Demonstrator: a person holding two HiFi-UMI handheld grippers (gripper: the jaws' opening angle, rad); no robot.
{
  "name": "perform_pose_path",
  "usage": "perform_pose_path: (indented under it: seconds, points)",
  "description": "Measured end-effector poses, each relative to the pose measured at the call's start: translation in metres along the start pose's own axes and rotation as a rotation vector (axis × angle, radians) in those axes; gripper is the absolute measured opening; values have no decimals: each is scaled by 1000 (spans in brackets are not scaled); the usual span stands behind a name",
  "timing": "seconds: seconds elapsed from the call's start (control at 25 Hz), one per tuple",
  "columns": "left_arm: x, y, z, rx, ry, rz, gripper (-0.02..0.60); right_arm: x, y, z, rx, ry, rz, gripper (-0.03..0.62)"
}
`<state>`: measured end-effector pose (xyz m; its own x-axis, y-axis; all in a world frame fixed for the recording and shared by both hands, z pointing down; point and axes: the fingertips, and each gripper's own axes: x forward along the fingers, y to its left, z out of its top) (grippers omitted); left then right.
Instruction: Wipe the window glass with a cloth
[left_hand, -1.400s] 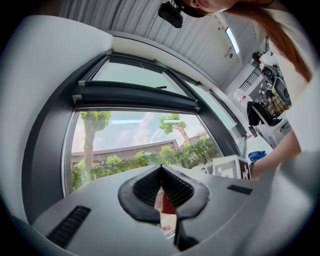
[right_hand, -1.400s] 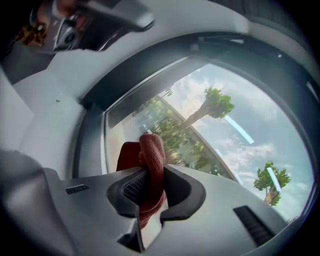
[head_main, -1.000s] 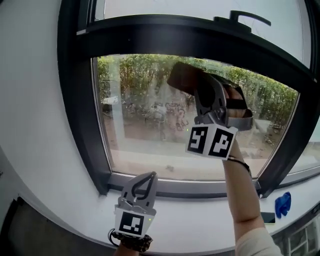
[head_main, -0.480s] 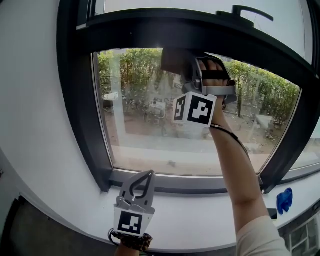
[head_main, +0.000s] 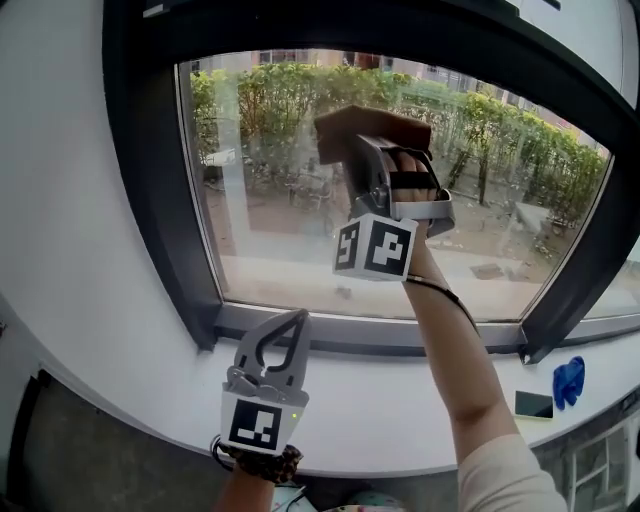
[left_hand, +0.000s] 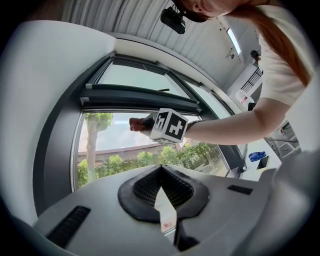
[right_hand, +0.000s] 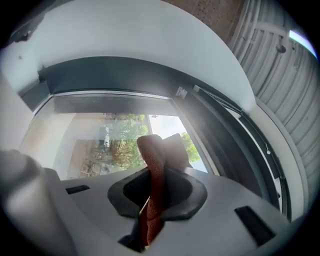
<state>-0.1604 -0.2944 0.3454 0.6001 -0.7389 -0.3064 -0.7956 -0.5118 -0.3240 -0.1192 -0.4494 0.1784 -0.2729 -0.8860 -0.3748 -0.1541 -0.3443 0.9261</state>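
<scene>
Head view: The right gripper (head_main: 352, 148) was raised against the window glass (head_main: 262, 205), in the upper middle of the pane. A reddish-brown cloth (head_main: 368, 127) stood out past its tip and appeared to lie flat on the glass, which fits a wiping stroke in progress. The arm was stretched upward, judged necessary to reach that part of the pane. The left gripper (head_main: 291, 322) hung low over the white sill (head_main: 420, 405), apart from the glass and carrying nothing. It was judged to be held out of the working arm's way. A blue item (head_main: 567, 382) lay on the sill far to the right, beside a small dark flat one, and neither was in use.

Left gripper view: The fingers (left_hand: 142, 187) were pressed together, with only a thin sliver of light between them and nothing gripped. Beyond them the right gripper's marker cube and the end of the cloth showed against the pane, under the dark window frame (left_hand: 135, 95).

Right gripper view: The fingers were pinching a folded length of the cloth, which ran up between them and spread beyond the tips toward the glass. The fold was held deep in the grip, judged so that it would not slip under sideways pressure. Whether the cloth pressed firmly on the pane could not be told.
</scene>
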Motion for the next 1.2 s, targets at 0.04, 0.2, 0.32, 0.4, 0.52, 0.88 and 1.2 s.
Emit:
perform_pose_path:
  seconds: [0.04,0.2,0.32,0.4,0.52,0.88,1.2]
  points:
    - [0,1,-1,4,4,-3,18,-2,8,0,22,-1,7,49]
    - [-3,-1,-15,-49,40,-12,18,-15,44,3,129,2,77,50]
    - [-7,-2,-18,-47,52,-13,18,-29,80,4,184,14,131,50]
    - [-9,-2,-18,-36,52,-11,18,-39,111,5,205,21,171,51]
    - [-11,0,-18,-25,46,-8,18,-56,162,8,259,30,248,51]
    - [-23,-1,-48,-42,117,-18,18,-106,291,4,377,118,490,51]
    - [-28,-3,-52,-18,126,-21,18,-136,370,-1,387,208,736,60]
